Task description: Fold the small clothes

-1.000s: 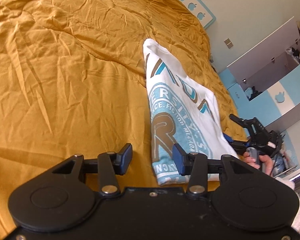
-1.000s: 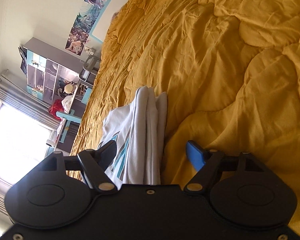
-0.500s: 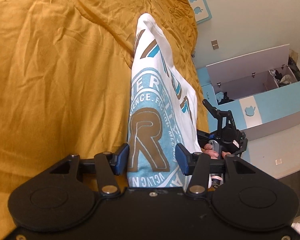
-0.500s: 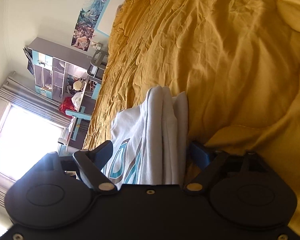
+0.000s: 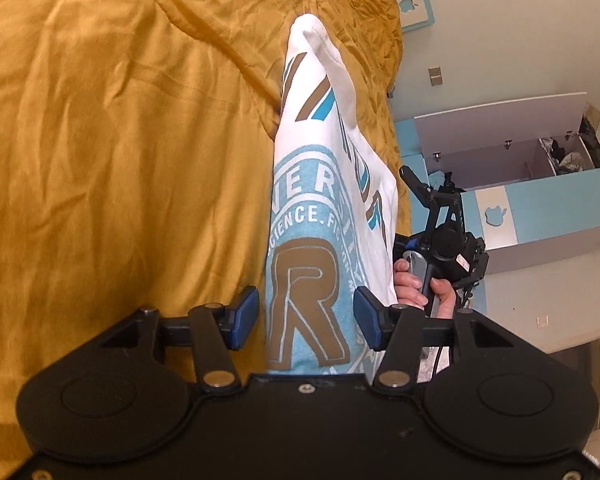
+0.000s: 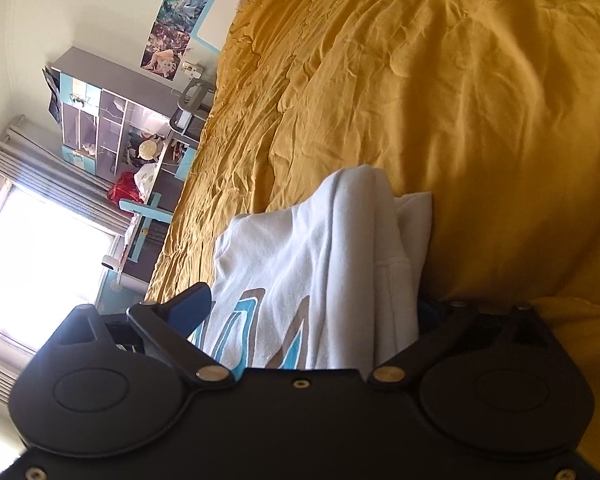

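folded tee (image 5: 320,216) on yellow duvet (image 5: 120,140) | blue-grey cabinet (image 5: 540,200) nr bed

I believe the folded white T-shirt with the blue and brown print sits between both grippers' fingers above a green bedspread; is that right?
Not quite: the bedspread is mustard yellow, not green, as both wrist views show. The rest holds: the folded white T-shirt with the blue and brown print does sit between the fingers of the left gripper and the right gripper.
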### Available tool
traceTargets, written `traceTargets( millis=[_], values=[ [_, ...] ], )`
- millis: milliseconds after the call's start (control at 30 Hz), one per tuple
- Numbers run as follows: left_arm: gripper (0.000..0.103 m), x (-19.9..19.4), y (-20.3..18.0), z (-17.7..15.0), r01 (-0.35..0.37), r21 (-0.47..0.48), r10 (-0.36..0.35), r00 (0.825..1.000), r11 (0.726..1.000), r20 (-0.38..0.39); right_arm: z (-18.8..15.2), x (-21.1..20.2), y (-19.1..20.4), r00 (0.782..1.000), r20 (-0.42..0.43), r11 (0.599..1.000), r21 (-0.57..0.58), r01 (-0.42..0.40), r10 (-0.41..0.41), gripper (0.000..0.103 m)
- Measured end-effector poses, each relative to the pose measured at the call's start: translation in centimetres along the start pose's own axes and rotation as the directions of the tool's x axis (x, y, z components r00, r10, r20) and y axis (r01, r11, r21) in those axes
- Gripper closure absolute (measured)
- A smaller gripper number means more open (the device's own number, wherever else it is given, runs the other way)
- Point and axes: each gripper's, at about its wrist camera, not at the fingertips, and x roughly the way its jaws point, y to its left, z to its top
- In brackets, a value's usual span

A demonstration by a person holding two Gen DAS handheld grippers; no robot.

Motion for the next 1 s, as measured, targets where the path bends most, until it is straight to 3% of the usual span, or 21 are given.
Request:
traceTargets(
  millis=[100, 433, 467, 533, 567, 600, 667, 767, 1000],
  values=[
    [0.048, 1.0, -0.3, -0.2, 0.019, 0.024, -0.017, 0.997, 1.0, -0.079, 0.0, -0.2, -0.3, 1.0, 0.012, 1.0, 0.013, -0.007, 0.006, 0.003],
    [0.05, 3.6, 1.0, 0.6, 0.054, -0.082, -0.06, 0.995, 0.995, -0.074, -0.4, 0.1, 0.4, 0.999, 0.039, 0.999, 0.019, 0.032, -0.033, 0.004],
    [0.05, 4.0, 1.0, 0.5, 0.056, -0.08, -0.062, 0.996, 0.995, -0.072, -0.4, 0.2, 0.7, 0.998, 0.042, 0.999, 0.018, 0.046, -0.047, 0.011],
    [0.056, 4.3, 0.8, 0.5, 0.066, -0.088, -0.072, 0.995, 0.994, -0.066, -0.5, 0.3, 1.1, 0.993, 0.039, 0.994, -0.004, 0.109, -0.108, 0.042],
    [0.059, 4.1, 0.8, 0.5, 0.07, -0.091, -0.075, 0.995, 0.993, -0.064, -0.5, 0.3, 1.1, 0.99, 0.034, 0.99, 0.004, 0.139, -0.139, 0.065],
    [0.073, 3.9, 0.6, 0.4, 0.078, -0.092, -0.084, 0.995, 0.993, -0.062, -0.5, 0.2, 0.9, 0.988, 0.031, 0.988, 0.039, 0.148, -0.15, 0.068],
    [0.074, 3.5, 0.6, 0.2, 0.101, -0.117, -0.106, 0.994, 0.988, -0.04, -0.6, -0.3, 1.1, 0.987, 0.047, 0.986, 0.081, 0.146, -0.151, 0.071],
    [0.076, 2.7, 0.1, 0.0, 0.117, -0.144, -0.118, 0.993, 0.983, -0.003, -0.7, -0.6, 3.7, 0.984, 0.067, 0.986, 0.027, 0.163, -0.164, 0.072],
    [0.076, -2.3, -2.9, 0.9, 0.173, -0.09, -0.167, 0.983, 0.981, 0.07, -0.4, -0.1, 12.1, 0.997, 0.062, 0.99, -0.125, 0.063, -0.055, 0.072]
  ],
)
